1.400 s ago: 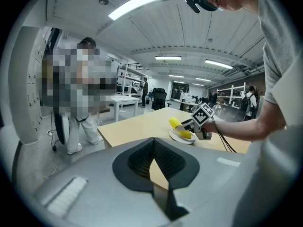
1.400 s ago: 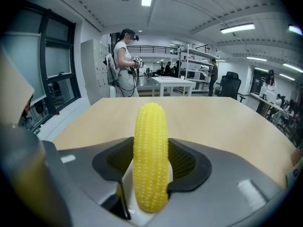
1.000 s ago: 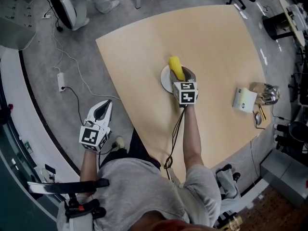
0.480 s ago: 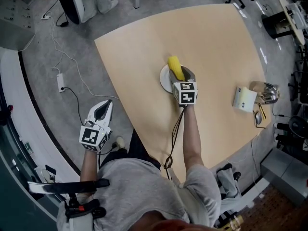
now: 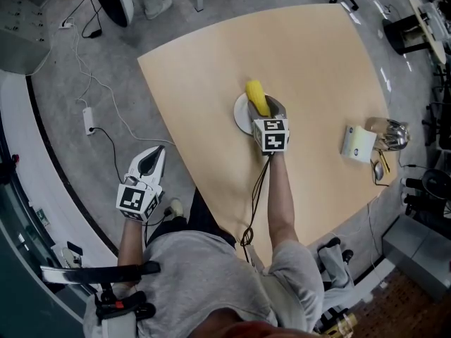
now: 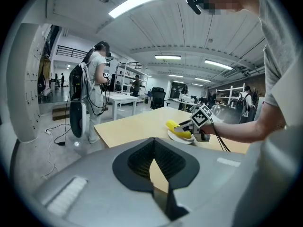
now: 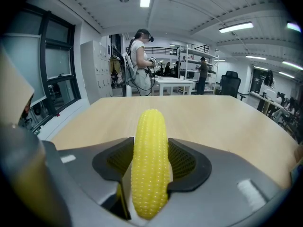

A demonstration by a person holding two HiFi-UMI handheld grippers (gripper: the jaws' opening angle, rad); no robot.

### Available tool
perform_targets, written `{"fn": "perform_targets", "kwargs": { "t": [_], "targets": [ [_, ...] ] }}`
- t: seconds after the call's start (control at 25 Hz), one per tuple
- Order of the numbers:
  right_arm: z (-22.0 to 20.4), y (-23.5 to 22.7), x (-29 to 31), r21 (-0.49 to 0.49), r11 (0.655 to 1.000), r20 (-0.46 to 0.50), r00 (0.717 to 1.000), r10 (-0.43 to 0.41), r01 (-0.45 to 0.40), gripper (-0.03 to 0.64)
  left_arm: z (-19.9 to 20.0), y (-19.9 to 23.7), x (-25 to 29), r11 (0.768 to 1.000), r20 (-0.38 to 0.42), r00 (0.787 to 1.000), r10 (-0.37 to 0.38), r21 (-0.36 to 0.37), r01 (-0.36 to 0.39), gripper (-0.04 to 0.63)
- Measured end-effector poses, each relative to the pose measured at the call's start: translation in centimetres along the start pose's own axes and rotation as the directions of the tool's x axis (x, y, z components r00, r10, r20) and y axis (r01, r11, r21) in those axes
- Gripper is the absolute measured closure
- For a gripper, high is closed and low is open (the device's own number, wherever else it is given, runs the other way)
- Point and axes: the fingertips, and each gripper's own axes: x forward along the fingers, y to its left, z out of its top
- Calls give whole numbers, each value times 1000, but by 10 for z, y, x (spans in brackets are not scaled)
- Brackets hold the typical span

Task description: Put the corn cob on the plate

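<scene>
Tan table (image 5: pixel 317 62), right tool (image 5: pixel 263 105) tight around corn cob (image 5: pixel 256 94) over white plate (image 5: pixel 242 120); left tool (image 5: pixel 156 153) pressed together, empty.

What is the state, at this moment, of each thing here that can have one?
corn cob: gripped, over the plate; whether it touches the plate is unclear
plate: flat on the table, partly covered
right gripper: shut on the corn cob
left gripper: shut, empty, held beside the table

The right tool (image 5: pixel 268 108) hides the corn cob's (image 5: pixel 256 96) near end and the plate's (image 5: pixel 242 116) right part.
</scene>
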Motion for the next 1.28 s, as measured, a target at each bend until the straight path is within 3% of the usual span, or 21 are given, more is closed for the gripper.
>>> {"fn": "perform_targets", "kwargs": {
  "t": [0.52, 1.28],
  "targets": [
    [-3, -1, 4, -15, 999, -12, 999, -38, 38, 376, -2, 1, -2, 1000, 6, 1000, 3, -2, -3, 575],
    [-4, -5, 6, 11, 1000, -5, 1000, -29, 29, 333, 0, 2, -4, 1000, 19, 1000, 2, 5, -2, 575]
  ]
}}
